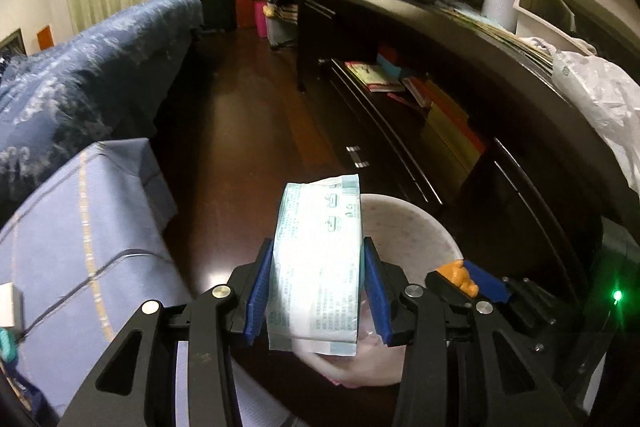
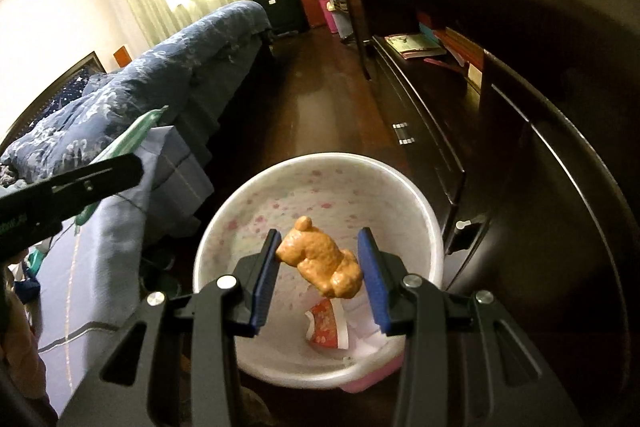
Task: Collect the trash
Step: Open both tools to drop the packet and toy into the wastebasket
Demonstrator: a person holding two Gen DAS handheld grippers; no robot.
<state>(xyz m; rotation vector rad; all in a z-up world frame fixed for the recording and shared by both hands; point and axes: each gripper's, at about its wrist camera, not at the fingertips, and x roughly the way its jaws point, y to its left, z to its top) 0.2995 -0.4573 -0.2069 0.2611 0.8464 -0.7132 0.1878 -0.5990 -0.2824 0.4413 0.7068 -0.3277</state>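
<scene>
Dark wood floor (image 2: 328,99) is running between a bed under a blue quilt (image 1: 80,75) on the left and a long dark cabinet (image 1: 400,131) on the right. A white bin (image 2: 224,227) is standing on the floor by the cabinet's base, some red-and-white scraps (image 2: 326,327) lying in its bottom.

Left gripper (image 1: 318,291) is clamping a pale green printed packet (image 1: 316,259) between its blue pads, the packet sticking up and forward, hanging over the bin's near-left rim, not over its middle. Risk: letting go here, the packet is likely tipping on the rim and falling to the floor on the bed side.

Right gripper (image 2: 320,271) is pinching a small orange bear-shaped figure (image 2: 318,259) over the bin's open mouth. The figure is sitting askew, held only at its ends, so it may be slipping early. The two grippers are working close together; a bump could be knocking either item loose or tipping the bin.
</scene>
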